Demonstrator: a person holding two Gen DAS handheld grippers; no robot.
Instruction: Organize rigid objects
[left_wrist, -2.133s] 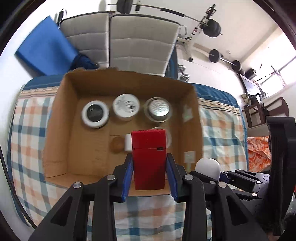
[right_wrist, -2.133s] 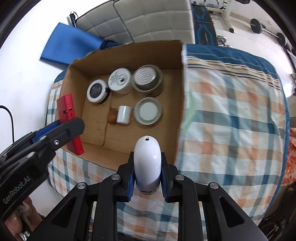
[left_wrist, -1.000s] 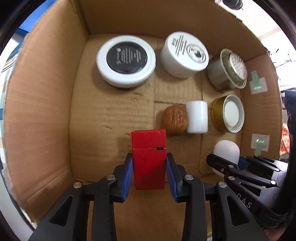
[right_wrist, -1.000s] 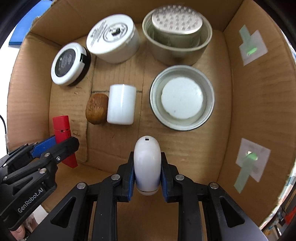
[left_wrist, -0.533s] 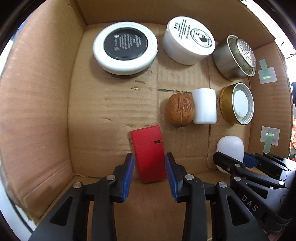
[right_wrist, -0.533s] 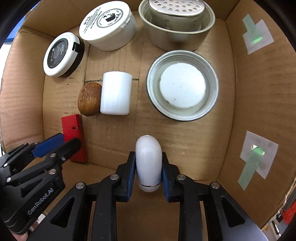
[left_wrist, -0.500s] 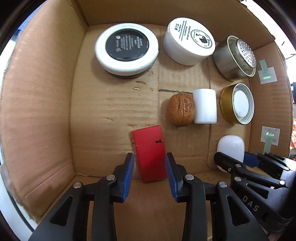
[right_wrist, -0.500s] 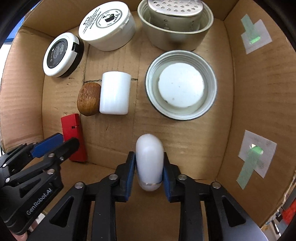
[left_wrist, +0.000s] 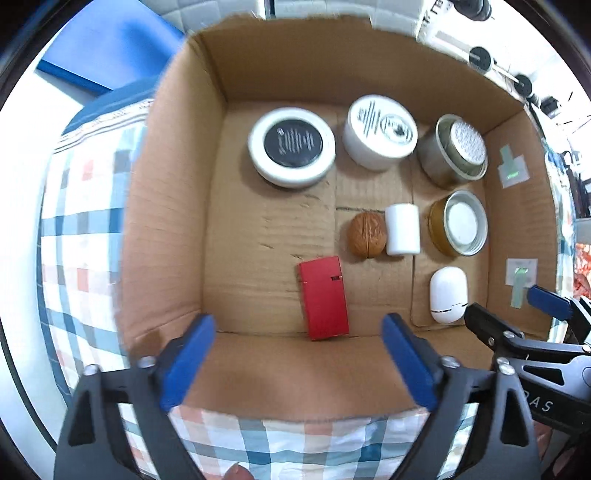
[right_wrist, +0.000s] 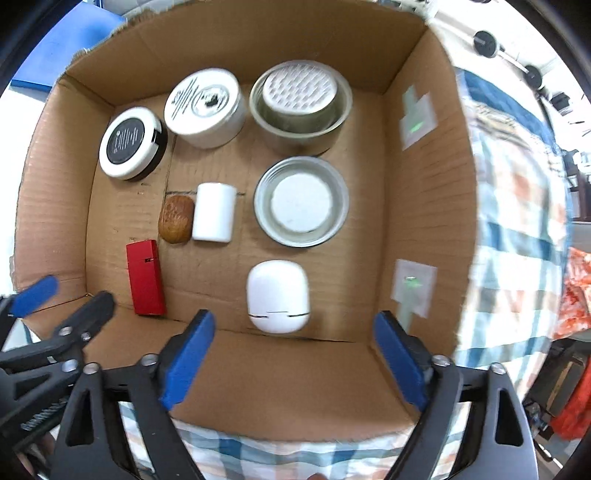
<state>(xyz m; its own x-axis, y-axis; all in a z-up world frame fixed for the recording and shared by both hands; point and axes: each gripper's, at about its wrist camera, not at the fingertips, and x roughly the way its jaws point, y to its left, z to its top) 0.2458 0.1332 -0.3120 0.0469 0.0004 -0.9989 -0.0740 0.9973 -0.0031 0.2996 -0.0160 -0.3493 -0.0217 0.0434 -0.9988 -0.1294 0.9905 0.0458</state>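
A red flat case (left_wrist: 324, 297) lies on the floor of the cardboard box (left_wrist: 166, 236), near its front wall; it also shows in the right wrist view (right_wrist: 145, 282). A white oval case (right_wrist: 277, 296) lies to its right, also seen in the left wrist view (left_wrist: 447, 294). My left gripper (left_wrist: 298, 332) is open and empty above the box's front wall. My right gripper (right_wrist: 293, 330) is open and empty, just in front of the white case.
The box (right_wrist: 424, 206) also holds a black-topped white jar (right_wrist: 129, 147), a white jar (right_wrist: 205, 107), a metal strainer tin (right_wrist: 300, 105), a round tin lid (right_wrist: 301, 201), a walnut (right_wrist: 176, 219) and a small white cylinder (right_wrist: 215, 217). Checked cloth (left_wrist: 85, 236) surrounds the box.
Both grippers have opened wide and drawn back up out of the box. The red case and the white oval case now lie free on the box floor.
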